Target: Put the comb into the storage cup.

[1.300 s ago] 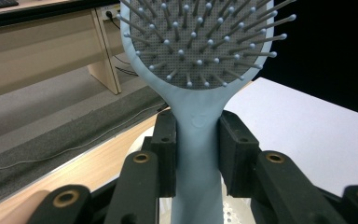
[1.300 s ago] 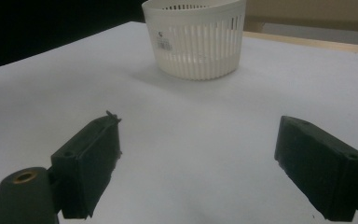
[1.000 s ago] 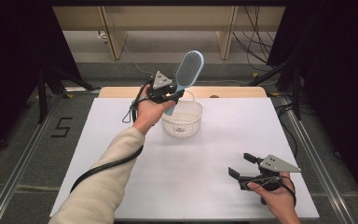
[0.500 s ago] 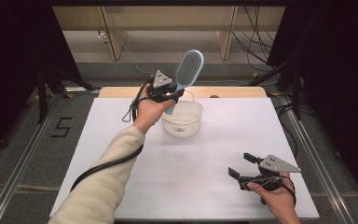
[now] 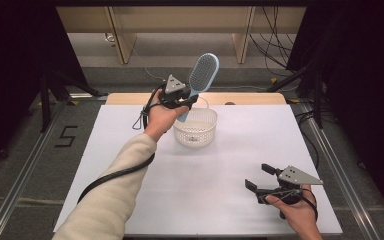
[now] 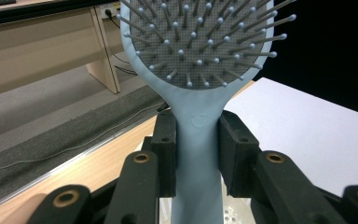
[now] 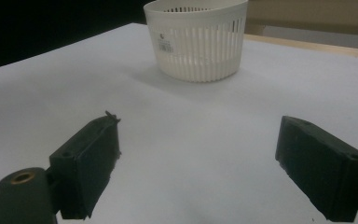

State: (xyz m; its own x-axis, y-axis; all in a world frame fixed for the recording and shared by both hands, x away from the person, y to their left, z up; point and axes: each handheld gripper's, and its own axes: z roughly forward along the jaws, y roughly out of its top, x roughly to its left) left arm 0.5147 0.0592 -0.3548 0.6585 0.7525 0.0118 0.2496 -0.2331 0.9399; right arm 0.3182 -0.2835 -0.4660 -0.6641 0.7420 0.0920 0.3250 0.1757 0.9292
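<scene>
A light blue hairbrush [image 5: 200,80] with grey bristles is held up at a tilt above the white slatted basket [image 5: 195,128] at the back middle of the table. My left gripper [image 5: 186,101] is shut on the brush's handle [image 6: 196,154], its head [image 6: 200,37] rising above the jaws. My right gripper [image 5: 259,177] rests low over the white table near the front right, open, with nothing between its fingers [image 7: 88,158]. The basket [image 7: 196,37] stands well ahead of it.
The white tabletop [image 5: 220,170] stretches between basket and right gripper. A wooden strip [image 5: 250,98] edges the table's far side. Beyond it are desk legs and cables on the floor. Metal rails [image 5: 20,175] run along both table sides.
</scene>
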